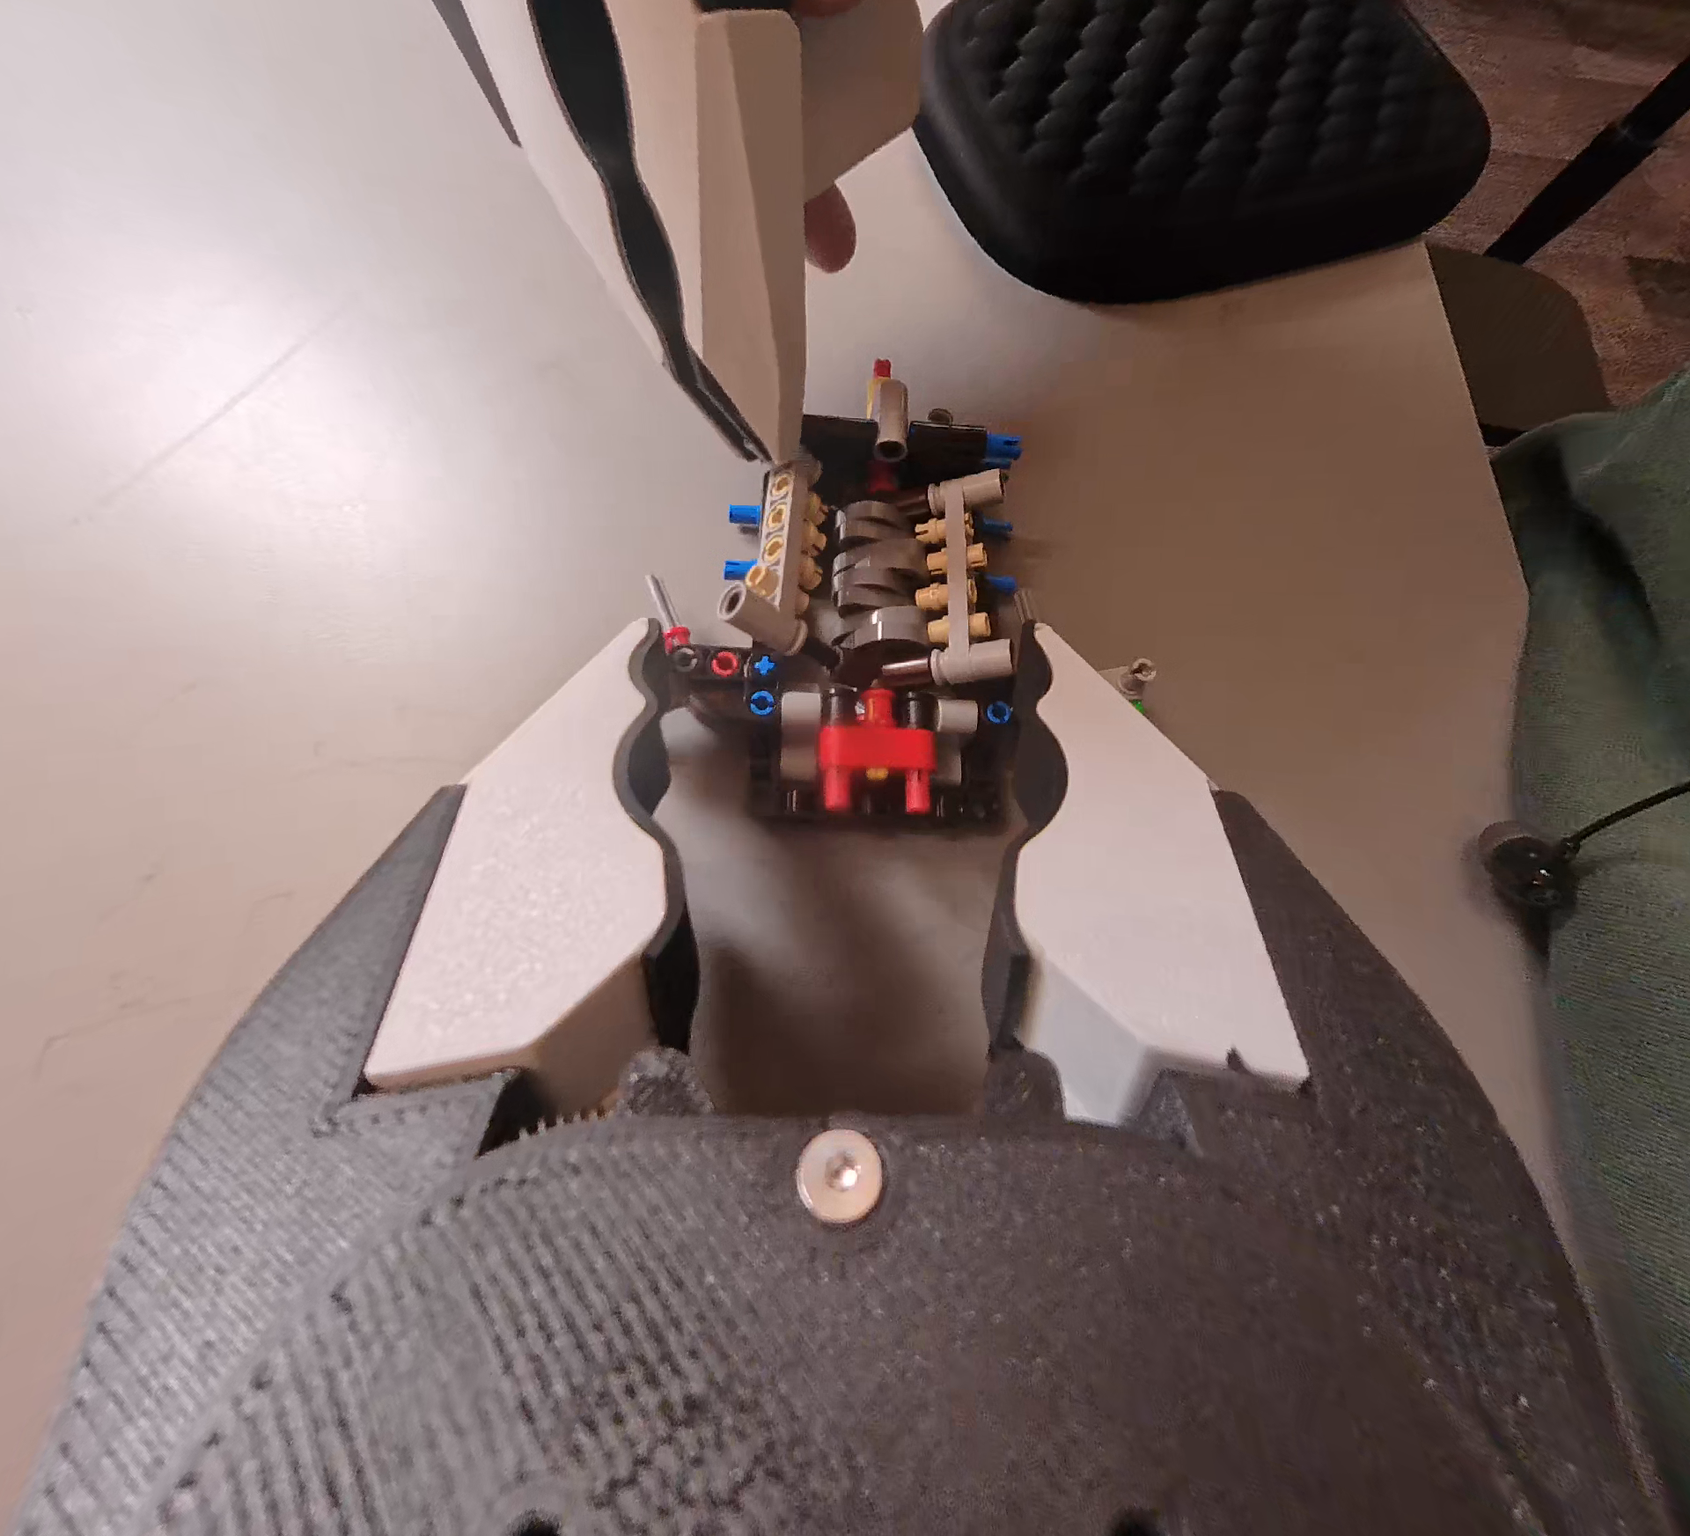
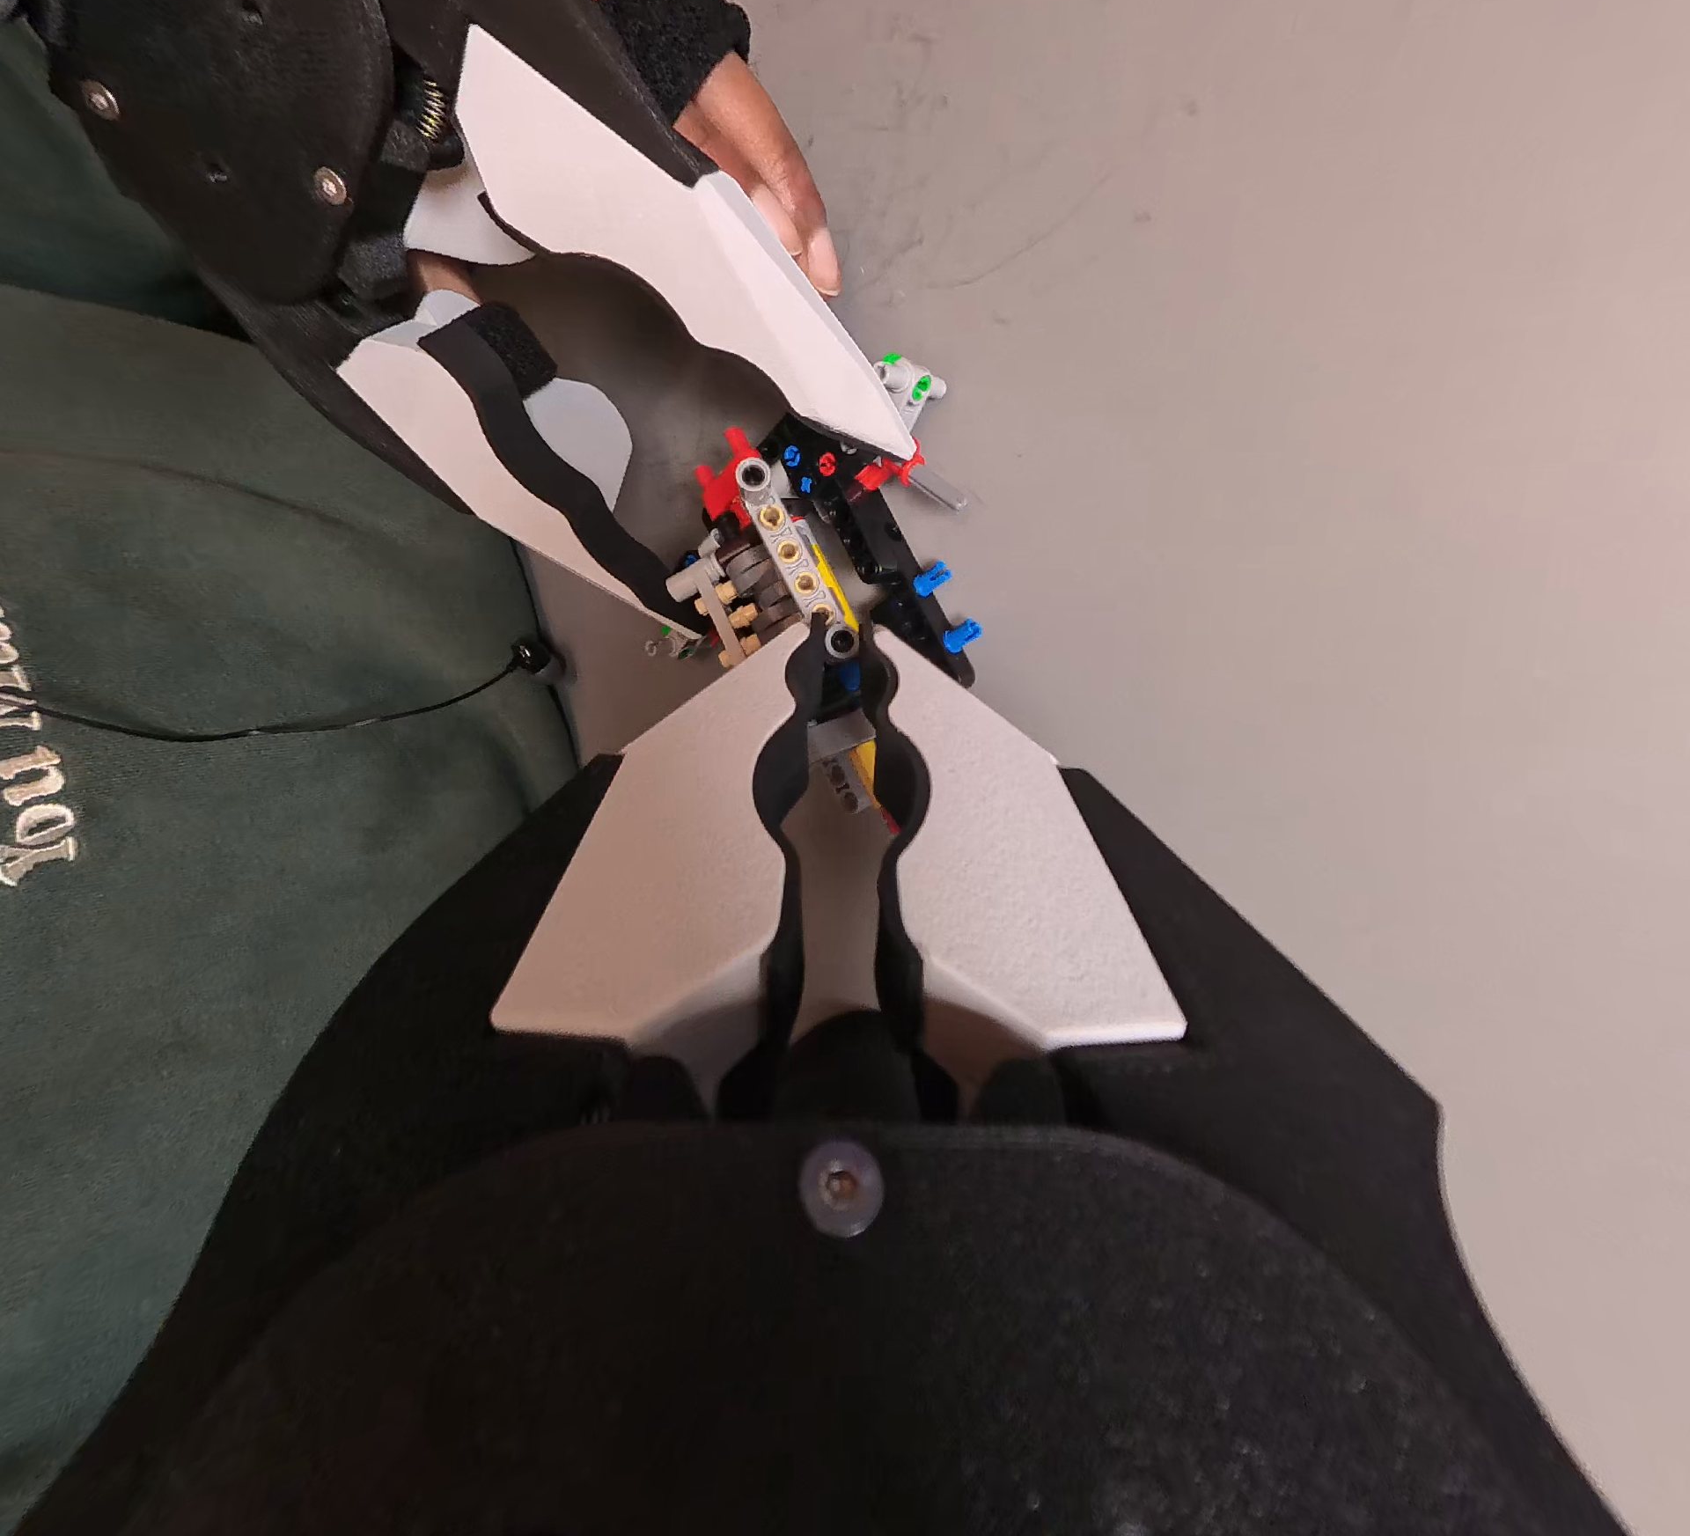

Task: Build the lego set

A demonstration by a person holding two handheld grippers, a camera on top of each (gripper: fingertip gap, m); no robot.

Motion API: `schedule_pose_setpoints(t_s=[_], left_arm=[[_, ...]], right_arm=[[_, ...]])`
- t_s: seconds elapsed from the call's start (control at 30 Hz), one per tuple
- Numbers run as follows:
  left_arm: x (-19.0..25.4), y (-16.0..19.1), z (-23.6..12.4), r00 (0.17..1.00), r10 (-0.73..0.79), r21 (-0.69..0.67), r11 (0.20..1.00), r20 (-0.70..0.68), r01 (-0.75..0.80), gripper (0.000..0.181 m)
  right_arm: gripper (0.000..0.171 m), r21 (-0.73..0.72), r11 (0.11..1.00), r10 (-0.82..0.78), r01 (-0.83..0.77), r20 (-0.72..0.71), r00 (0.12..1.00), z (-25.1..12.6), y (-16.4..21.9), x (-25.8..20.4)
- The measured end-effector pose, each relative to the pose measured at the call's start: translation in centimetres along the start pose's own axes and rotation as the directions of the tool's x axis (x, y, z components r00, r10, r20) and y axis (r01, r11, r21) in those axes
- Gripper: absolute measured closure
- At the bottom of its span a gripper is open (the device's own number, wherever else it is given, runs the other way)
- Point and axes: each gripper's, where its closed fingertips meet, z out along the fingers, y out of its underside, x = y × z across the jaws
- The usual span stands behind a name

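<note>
The half-built lego model point(image 1: 878, 623) sits on the pale table point(image 1: 274, 303), close to the edge where the person in a green sweatshirt point(image 2: 229, 669) is seated, and both tools have closed in on it from opposite ends. The left gripper point(image 1: 837, 660) straddles the near end of the model, its two fingers spread wide with one tip on either side of the black frame; from here it looks like a brace to keep the thing from sliding, though I cannot tell whether the tips actually press on the sides or only stand beside them. The right gripper point(image 2: 839, 651) comes at it from the far end, its tips pinched nearly together on the end of a light grey beam point(image 2: 794, 555) that carries a row of tan pins. That beam stands tilted, one end lifted off the model's side, which suggests it is being seated or levered into place beside the stack of dark grey rings point(image 1: 869, 568) down the middle. A matching grey beam point(image 1: 960, 578) already lies flat on the opposite side, so the tilted one is probably its partner. A red piece point(image 1: 876, 747) caps the near end. A black textured case point(image 1: 1189, 120) lies well apart, out of the way.
</note>
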Motion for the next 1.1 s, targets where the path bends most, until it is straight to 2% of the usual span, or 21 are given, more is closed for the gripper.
schedule_pose_setpoints(t_s=[0.83,1.1], left_arm=[[0.19,0.00,0.15,0.999,0.003,0.026,1.000,0.037,-0.004,0.107],[0.22,-0.01,0.14,0.999,0.004,0.037,0.999,0.037,-0.006,0.107]], right_arm=[[0.166,-0.157,0.982,0.085,-0.103,-0.119,0.989,0.13,0.55,0.04],[0.166,-0.190,0.980,0.050,-0.063,-0.074,0.996,0.05,0.66,-0.20]])
